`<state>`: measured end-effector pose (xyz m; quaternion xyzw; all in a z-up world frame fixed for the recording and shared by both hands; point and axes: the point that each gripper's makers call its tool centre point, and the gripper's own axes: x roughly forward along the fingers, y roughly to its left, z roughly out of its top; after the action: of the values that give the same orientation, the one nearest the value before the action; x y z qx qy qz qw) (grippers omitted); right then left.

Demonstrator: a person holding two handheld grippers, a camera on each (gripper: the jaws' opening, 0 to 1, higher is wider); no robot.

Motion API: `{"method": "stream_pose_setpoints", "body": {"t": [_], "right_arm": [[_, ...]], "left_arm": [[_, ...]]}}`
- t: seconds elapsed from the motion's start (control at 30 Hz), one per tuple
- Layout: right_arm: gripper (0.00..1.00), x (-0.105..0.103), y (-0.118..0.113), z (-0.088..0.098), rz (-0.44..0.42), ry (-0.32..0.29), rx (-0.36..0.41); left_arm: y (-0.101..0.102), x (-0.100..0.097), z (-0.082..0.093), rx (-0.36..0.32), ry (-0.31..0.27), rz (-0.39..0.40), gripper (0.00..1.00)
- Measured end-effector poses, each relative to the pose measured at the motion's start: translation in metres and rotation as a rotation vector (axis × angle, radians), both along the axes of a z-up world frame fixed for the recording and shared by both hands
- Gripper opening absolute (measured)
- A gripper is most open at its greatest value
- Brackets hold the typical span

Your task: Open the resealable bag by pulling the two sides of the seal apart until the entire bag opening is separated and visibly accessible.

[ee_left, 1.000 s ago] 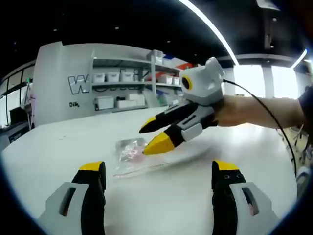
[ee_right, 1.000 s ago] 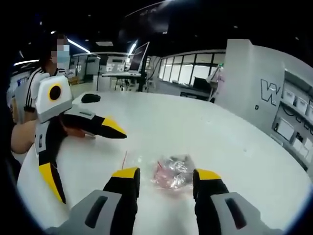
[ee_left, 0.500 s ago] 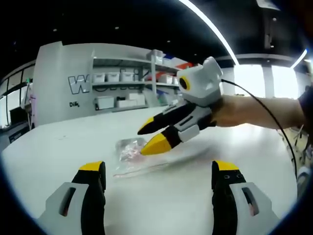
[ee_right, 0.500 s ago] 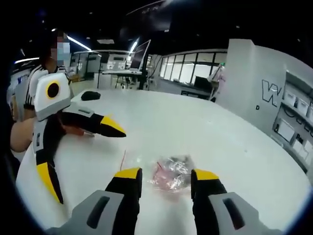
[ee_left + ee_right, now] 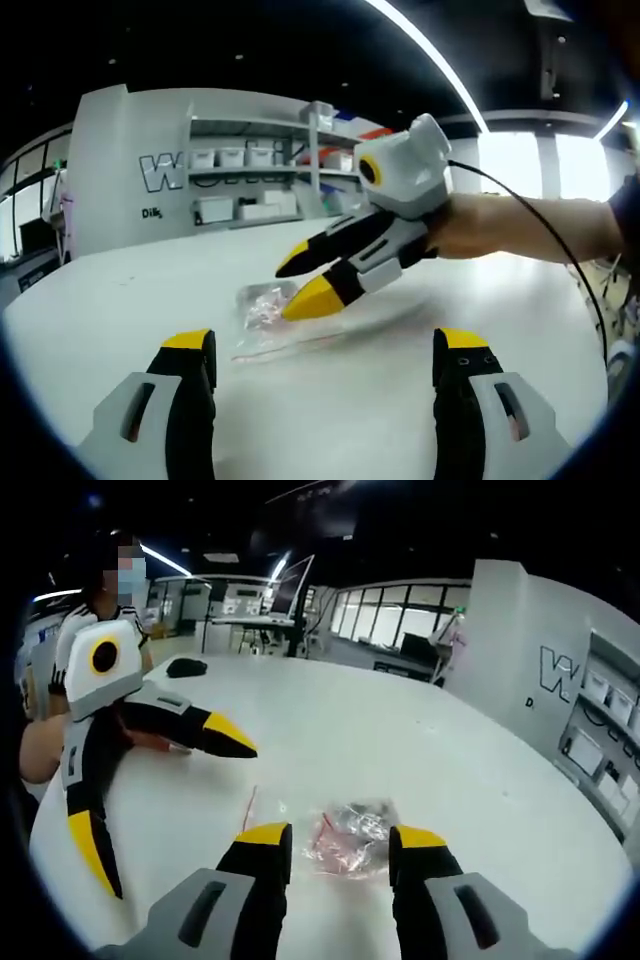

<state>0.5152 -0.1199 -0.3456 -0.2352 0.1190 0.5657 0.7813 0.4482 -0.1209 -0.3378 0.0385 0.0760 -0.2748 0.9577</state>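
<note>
A clear resealable bag (image 5: 266,306) with pinkish contents lies flat on the white round table (image 5: 120,300); its red seal strip points toward my left gripper. My left gripper (image 5: 325,345) is open and stands short of the bag. My right gripper (image 5: 300,280) comes in from the right, held by a hand, open, with its yellow tips just over the bag's right side. In the right gripper view the bag (image 5: 350,832) lies between the parted jaws of my right gripper (image 5: 341,837), and my left gripper (image 5: 160,798) stands wide open at the left.
A dark computer mouse (image 5: 187,667) lies on the far side of the table near a seated person (image 5: 75,630). Shelves with white bins (image 5: 250,157) stand behind the table. A cable (image 5: 560,250) runs from the right gripper.
My right gripper has slid a little further over the bag, its tips now lower and more to the left in the left gripper view. The bag and left gripper have stayed put.
</note>
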Motion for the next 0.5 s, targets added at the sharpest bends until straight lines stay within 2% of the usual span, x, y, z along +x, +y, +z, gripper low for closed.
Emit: {"method": "stream_pose_setpoints", "body": {"t": [0.37,0.5], "right_arm": [[0.36,0.0013,0.0062,0.0016,0.016,-0.031,-0.023],[0.37,0.0027,0.0067,-0.0009,0.018,-0.025,-0.040]], "left_arm": [[0.0003,-0.0003,0.0002,0.000,0.001,0.001,0.88],[0.0003,0.0000,0.0004,0.000,0.000,0.000,0.88]]}}
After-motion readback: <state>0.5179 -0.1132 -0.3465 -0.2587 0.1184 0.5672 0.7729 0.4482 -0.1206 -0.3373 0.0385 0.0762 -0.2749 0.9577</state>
